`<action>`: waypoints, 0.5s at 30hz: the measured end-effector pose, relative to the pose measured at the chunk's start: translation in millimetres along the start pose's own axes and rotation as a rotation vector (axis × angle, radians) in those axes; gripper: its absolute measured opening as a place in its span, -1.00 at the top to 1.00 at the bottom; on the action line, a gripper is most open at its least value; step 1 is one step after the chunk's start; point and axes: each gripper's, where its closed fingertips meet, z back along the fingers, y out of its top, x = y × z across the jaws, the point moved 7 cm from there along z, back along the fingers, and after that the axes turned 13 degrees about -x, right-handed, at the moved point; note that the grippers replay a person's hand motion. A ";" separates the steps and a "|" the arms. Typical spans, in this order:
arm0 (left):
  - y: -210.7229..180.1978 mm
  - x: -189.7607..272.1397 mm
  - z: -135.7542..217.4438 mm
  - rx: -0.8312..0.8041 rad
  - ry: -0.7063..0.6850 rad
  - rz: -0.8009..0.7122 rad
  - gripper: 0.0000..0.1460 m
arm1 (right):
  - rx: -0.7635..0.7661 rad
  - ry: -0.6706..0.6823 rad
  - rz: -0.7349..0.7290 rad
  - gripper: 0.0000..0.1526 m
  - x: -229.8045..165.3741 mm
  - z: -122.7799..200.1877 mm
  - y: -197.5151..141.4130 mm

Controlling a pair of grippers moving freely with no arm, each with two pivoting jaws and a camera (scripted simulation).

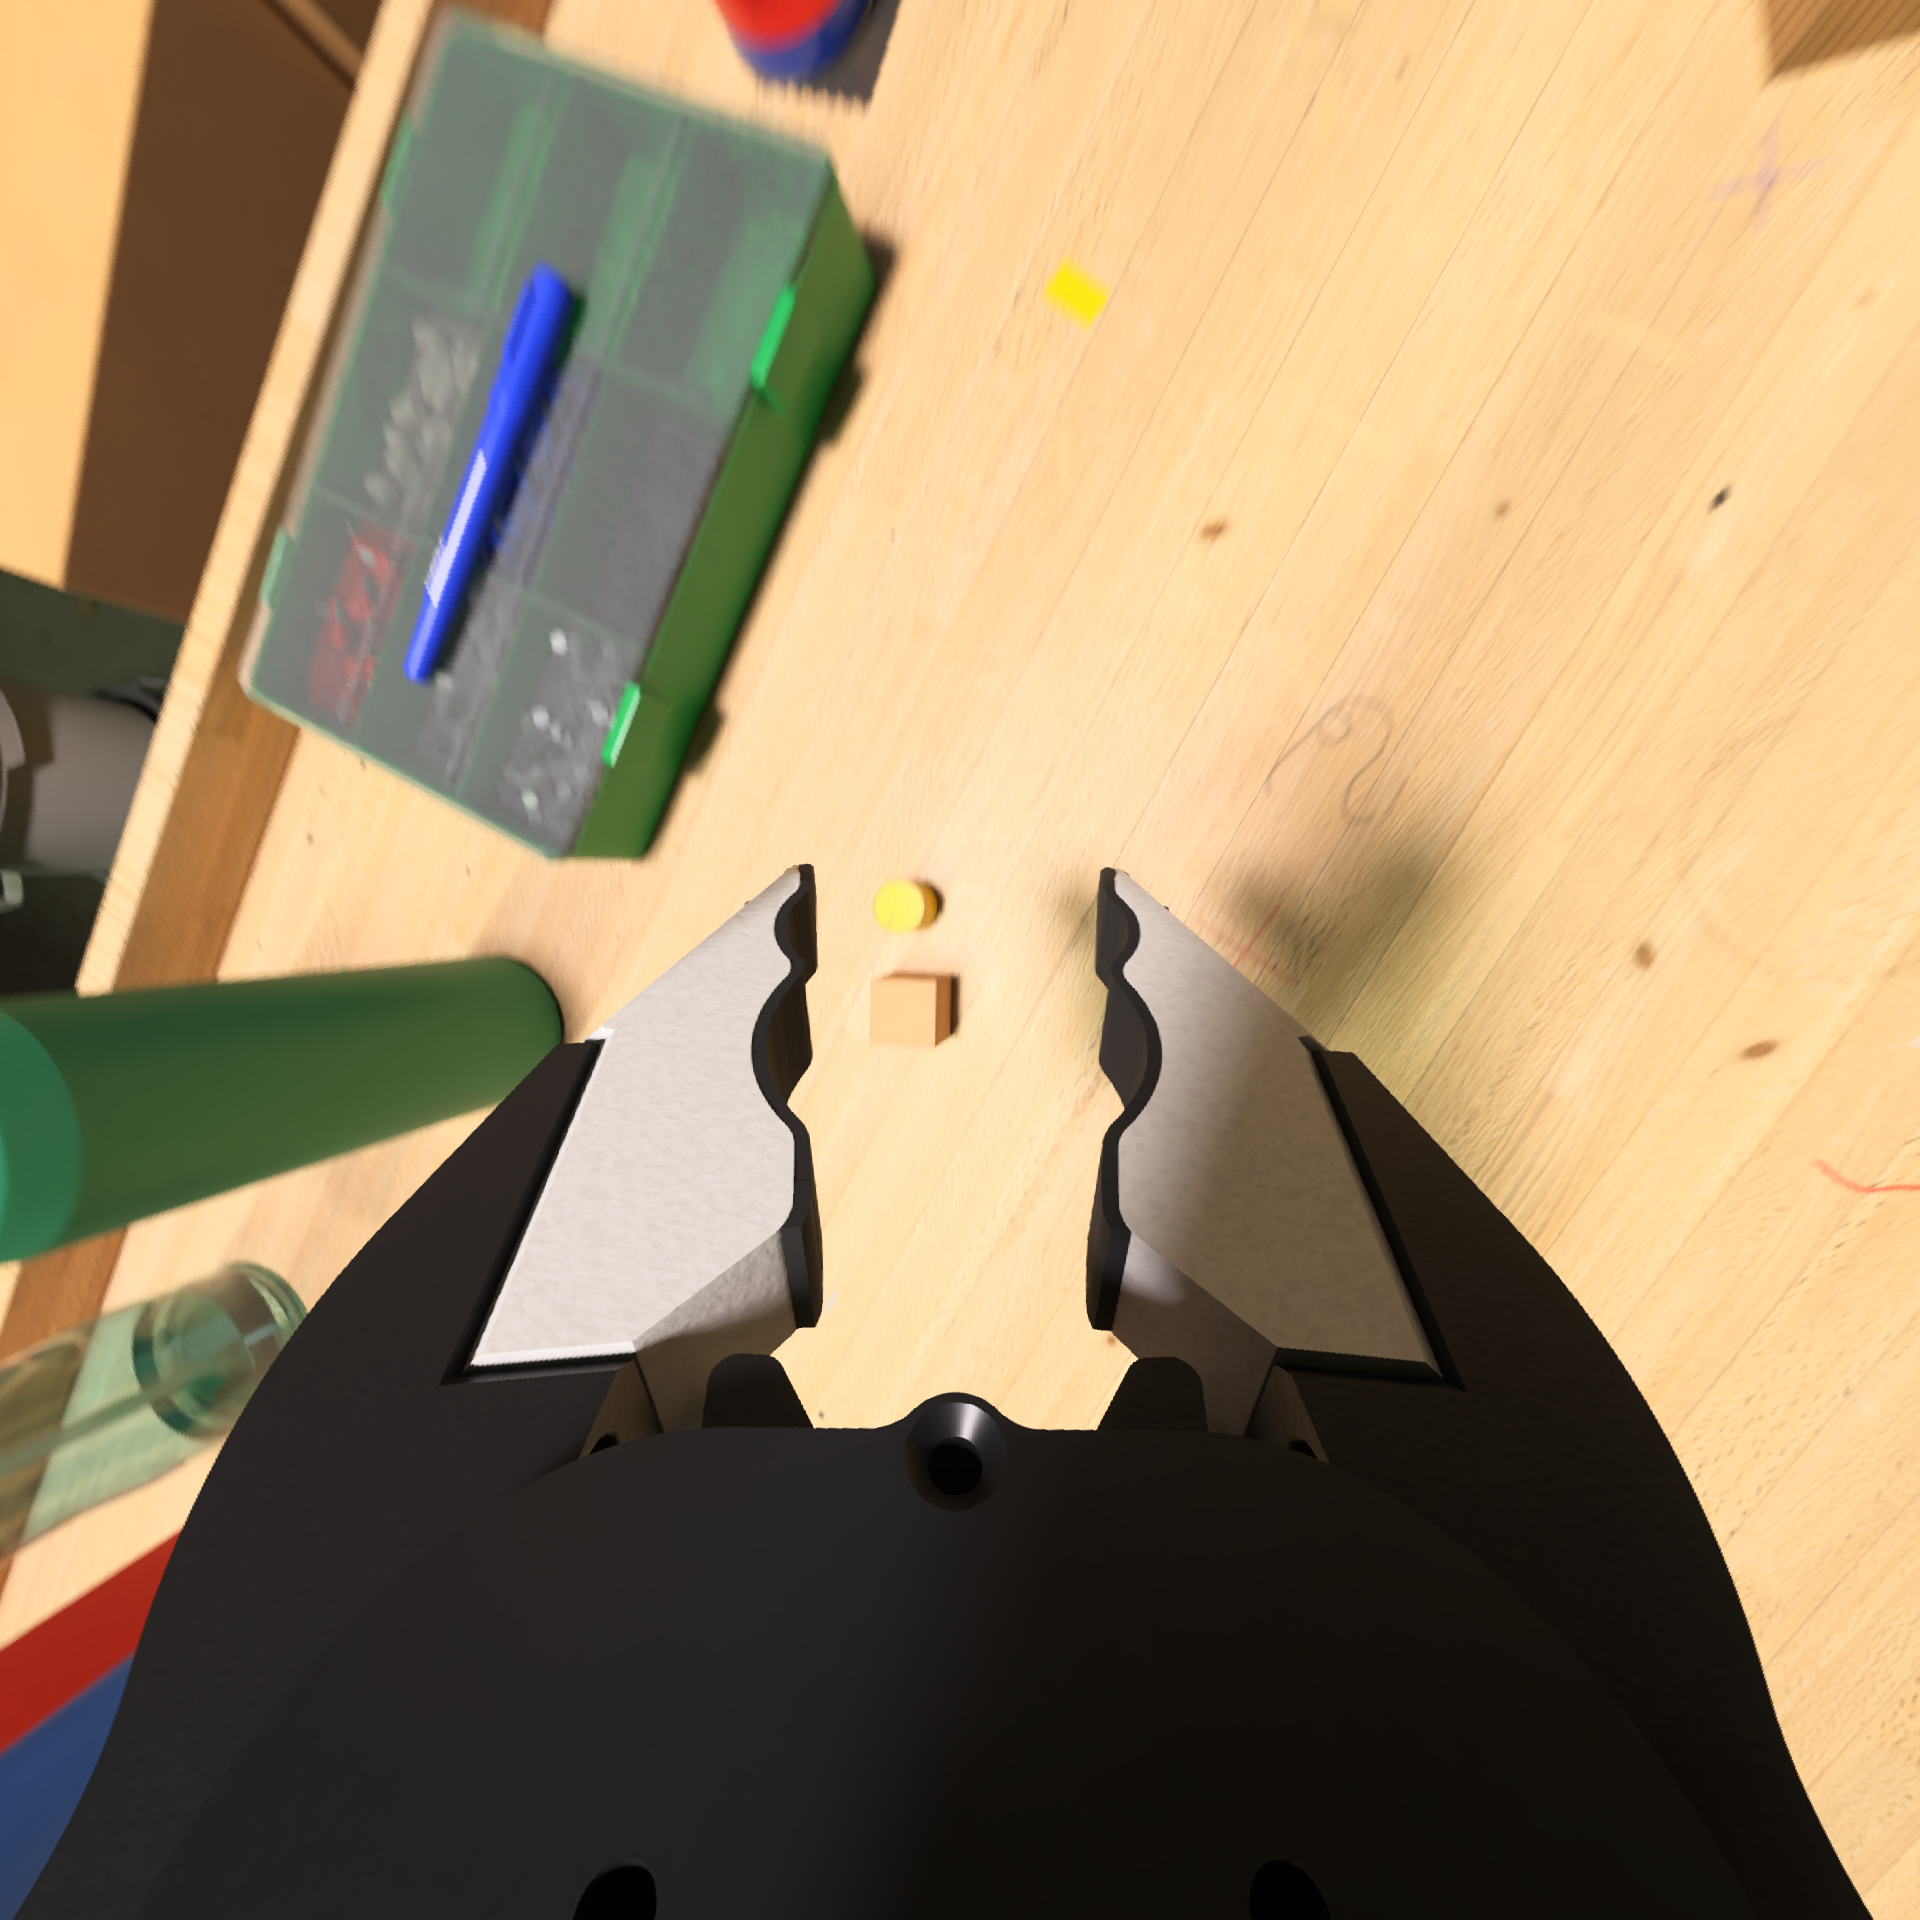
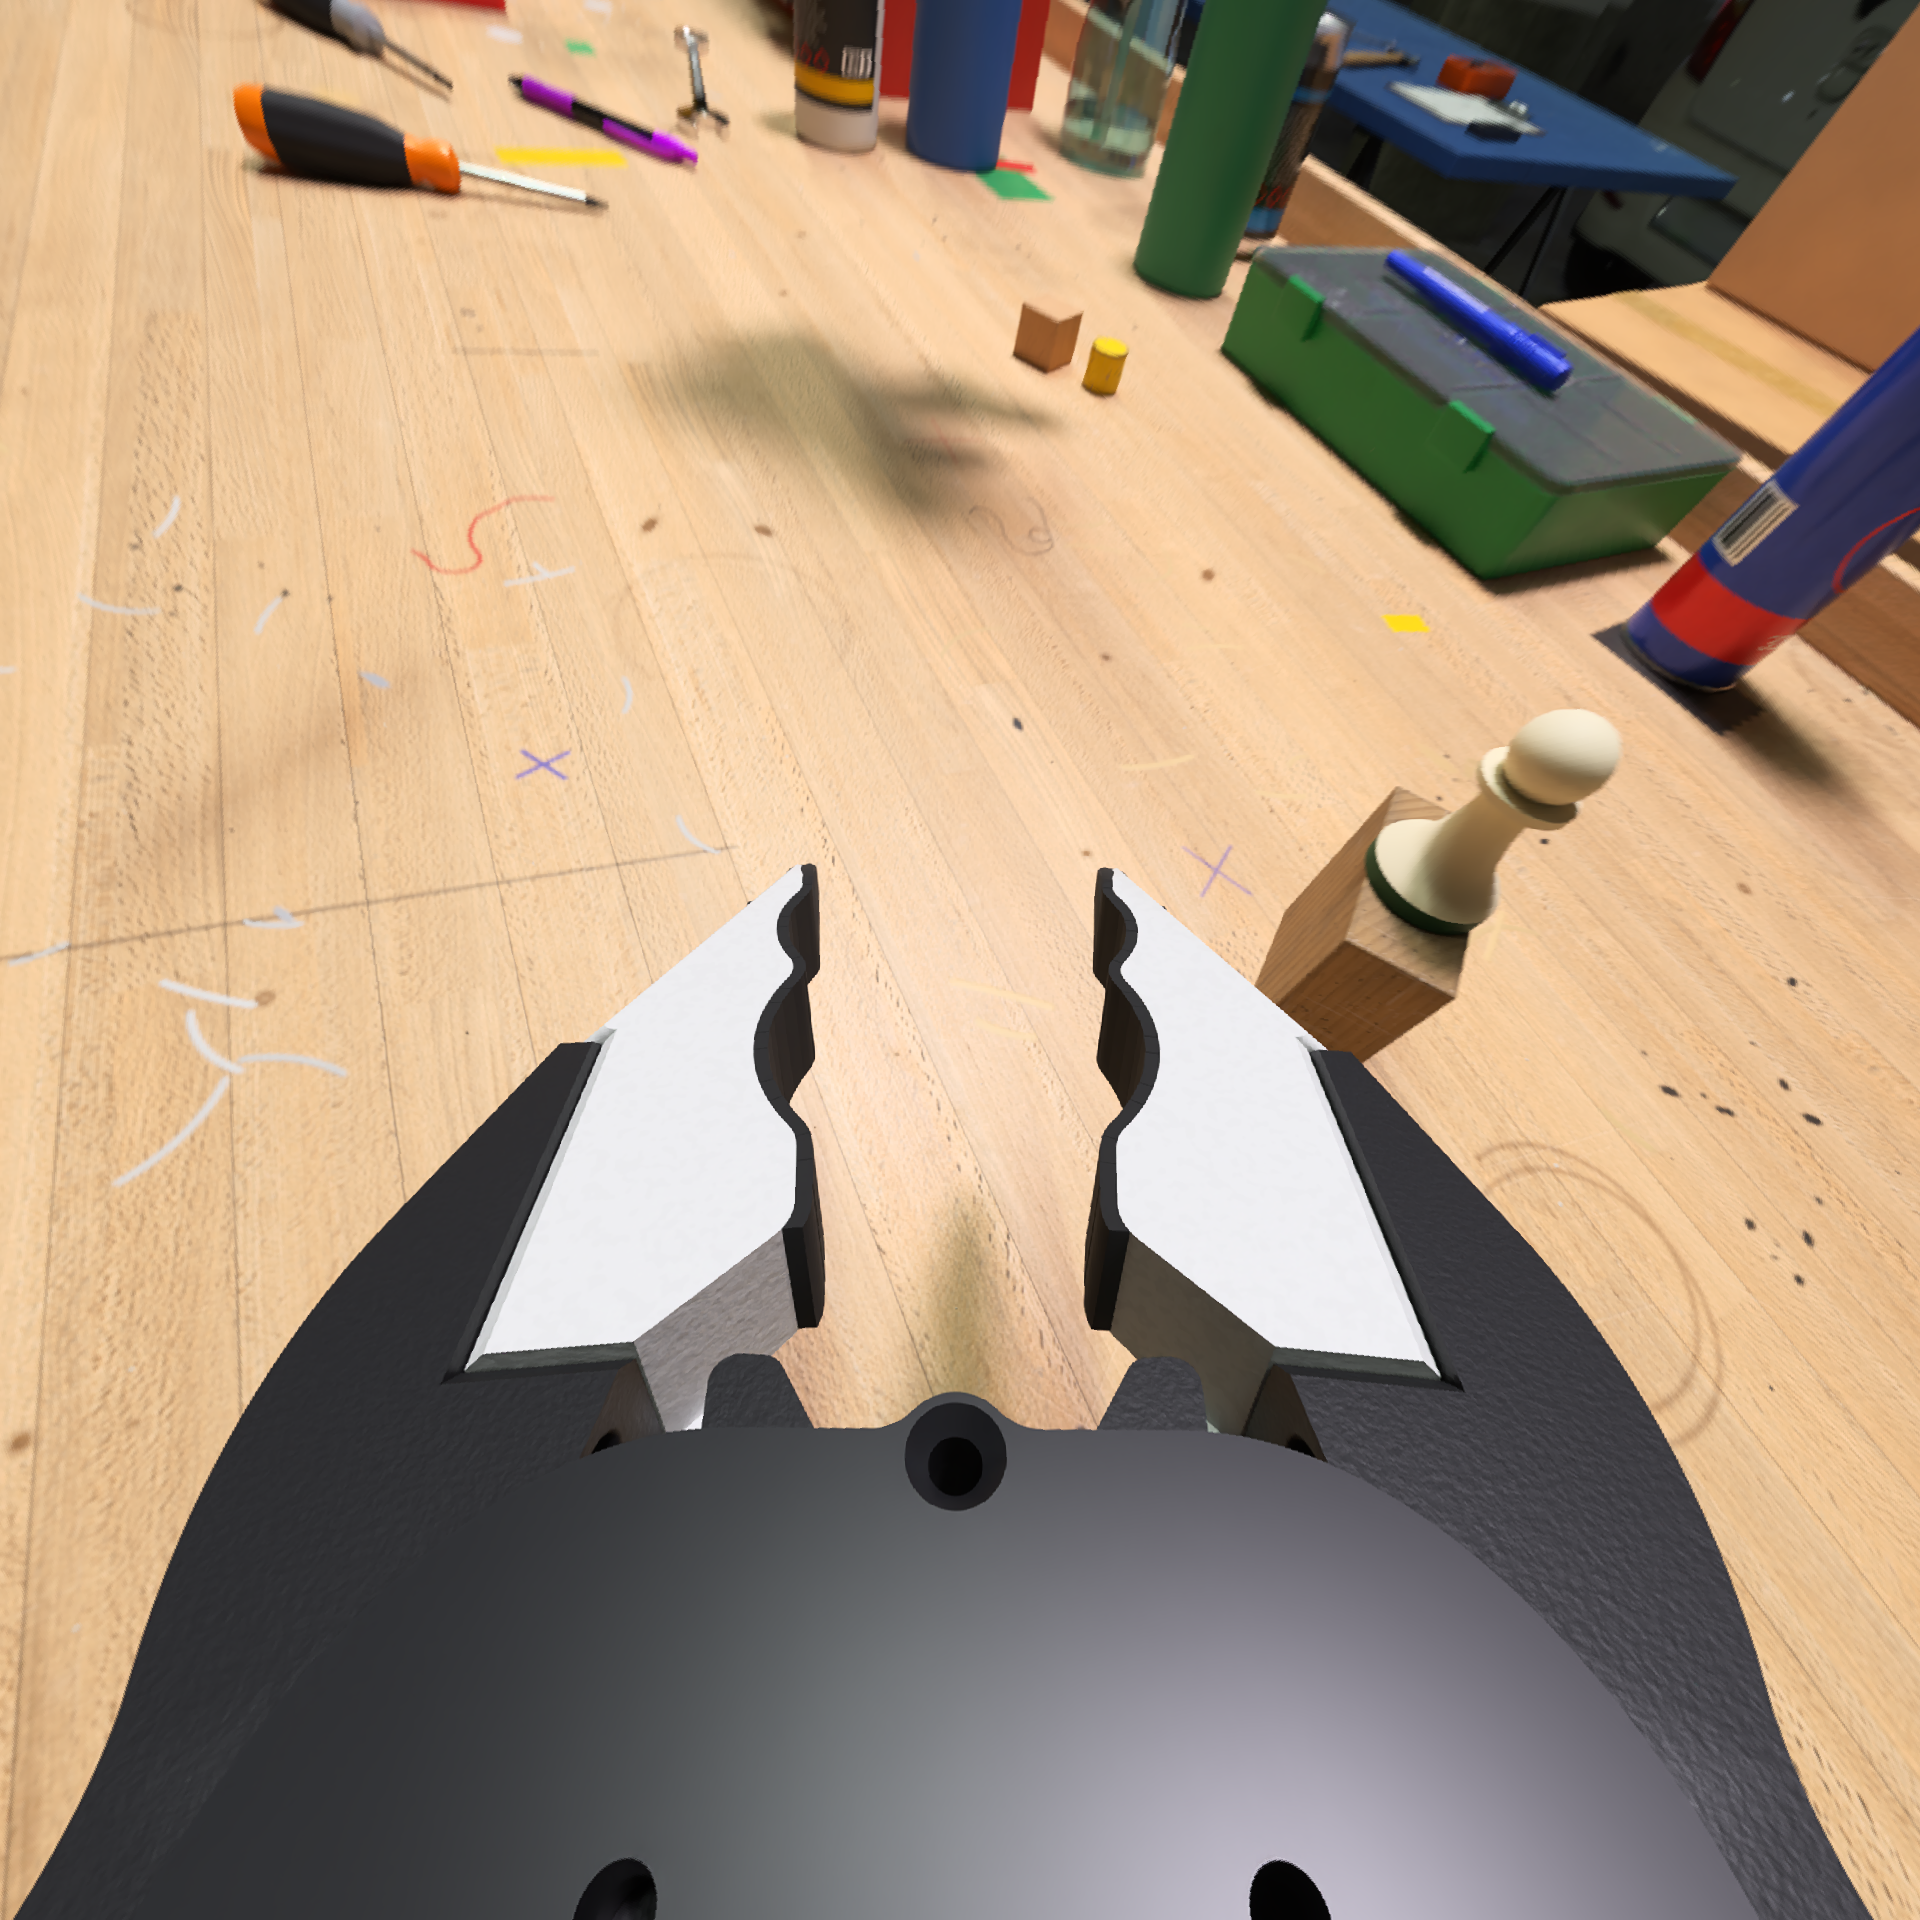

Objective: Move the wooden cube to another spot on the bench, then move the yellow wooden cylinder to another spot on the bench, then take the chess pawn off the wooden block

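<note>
Left tool (image 1: 956, 894): released, nothing between the fingers, hanging above the worktop (image 1: 1455, 623) and looking down. Wooden cube (image 1: 912, 1008) sits in the gap between the fingertips as seen from above, resting on the worktop, untouched. Yellow wooden cylinder (image 1: 906, 904) stands upright just beside the cube, on its far side. Beyond both, close to the worktop's edge, a green parts box (image 1: 748, 582) with a blue marker (image 1: 488, 473) lying on its clear lid. A green tube (image 1: 270, 1081) stands near that same edge, closer in.

Right tool (image 2: 956, 894): released, empty, low over the worktop. Just right of its right finger, the wooden block (image 2: 1351, 977) with the chess pawn (image 2: 1486, 831) standing on top, cream with a dark base. Farther off, the cube and cylinder side by side near the green box. Farthest, an orange-handled screwdriver (image 2: 353, 140) and a purple pen (image 2: 608, 120).
</note>
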 end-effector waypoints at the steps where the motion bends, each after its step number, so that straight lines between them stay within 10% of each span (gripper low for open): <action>1: -9.6 -1.4 -7.4 -0.026 0.003 0.009 0.22 | 0.016 -0.006 -0.009 0.30 0.8 3.8 0.5; 15: -66.3 -34.2 -105.5 -0.264 -0.011 0.104 0.14 | 0.023 -0.069 -0.107 0.28 11.6 13.7 -22.2</action>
